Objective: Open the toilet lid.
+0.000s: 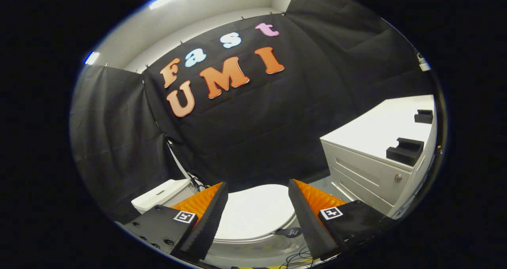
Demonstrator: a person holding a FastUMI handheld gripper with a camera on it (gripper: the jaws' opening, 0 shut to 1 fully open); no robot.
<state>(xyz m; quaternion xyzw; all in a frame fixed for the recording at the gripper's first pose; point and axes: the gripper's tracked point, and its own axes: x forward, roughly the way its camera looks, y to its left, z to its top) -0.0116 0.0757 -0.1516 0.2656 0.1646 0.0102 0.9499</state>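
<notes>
Fingers of my claw (257, 205): spread apart, grasping nothing. Toilet lid (255, 213): down flat, seen between and beyond them, untouched. Opening not begun; 1 lift remains.

Gripper (257, 215) camera, tilted, above the shut toilet lid (255, 211), facing the cloth wall (257, 134).

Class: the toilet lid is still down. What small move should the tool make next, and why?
Probably lower the tool toward the front rim of the toilet lid. The lid lies flat and closed, seen between the open fingers, which touch nothing, so they need to reach its edge before lifting.
</notes>
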